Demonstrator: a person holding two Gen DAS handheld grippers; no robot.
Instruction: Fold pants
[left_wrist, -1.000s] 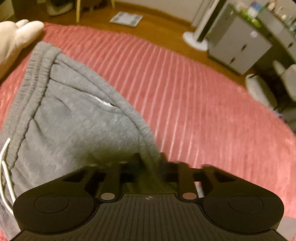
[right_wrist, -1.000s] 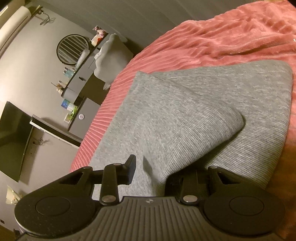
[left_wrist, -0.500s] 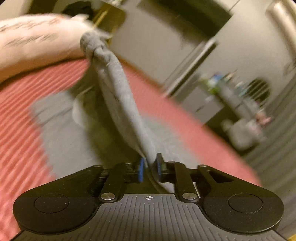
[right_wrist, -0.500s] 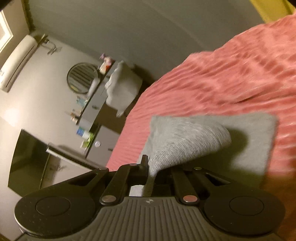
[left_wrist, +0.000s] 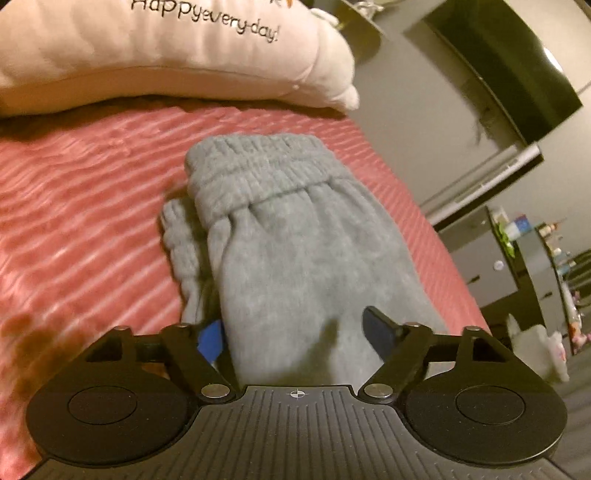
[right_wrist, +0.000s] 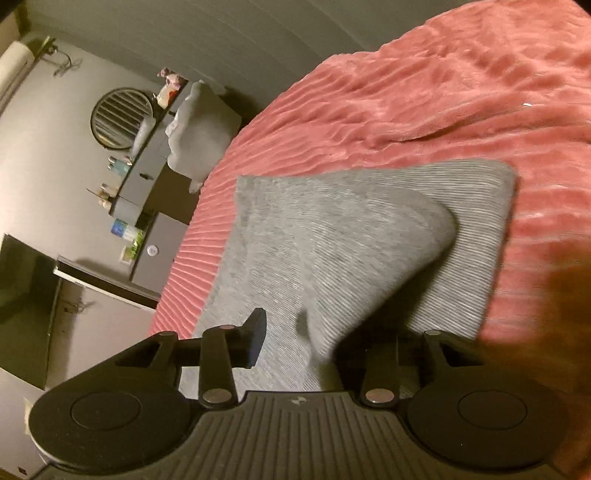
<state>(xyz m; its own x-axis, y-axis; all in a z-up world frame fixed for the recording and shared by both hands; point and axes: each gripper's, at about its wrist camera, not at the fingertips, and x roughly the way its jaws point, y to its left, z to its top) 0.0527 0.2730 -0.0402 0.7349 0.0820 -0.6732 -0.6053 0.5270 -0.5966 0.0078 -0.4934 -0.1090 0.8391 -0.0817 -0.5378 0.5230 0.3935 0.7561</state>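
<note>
The grey sweatpants (left_wrist: 295, 236) lie folded on the pink ribbed bedspread (left_wrist: 81, 206), elastic waistband on top at the far end. My left gripper (left_wrist: 295, 336) is open, its fingers wide on either side of the near fold. In the right wrist view the pants (right_wrist: 332, 251) show as a folded grey stack with a raised fold running toward me. My right gripper (right_wrist: 325, 343) is open, the cloth lying loose between its fingers; its right finger is hidden behind the fold.
A white pillow (left_wrist: 166, 48) with "Happy every-day!" lies beyond the pants. The bed's edge is to the right, with a dark TV (left_wrist: 509, 70) and grey drawers (left_wrist: 491, 266) past it. A round mirror (right_wrist: 118, 118) and dresser stand off the bed in the right wrist view.
Both grippers were shut on the cloth and carried it over; now both have opened and let go, and the waistband end lies folded on top of the pants.
</note>
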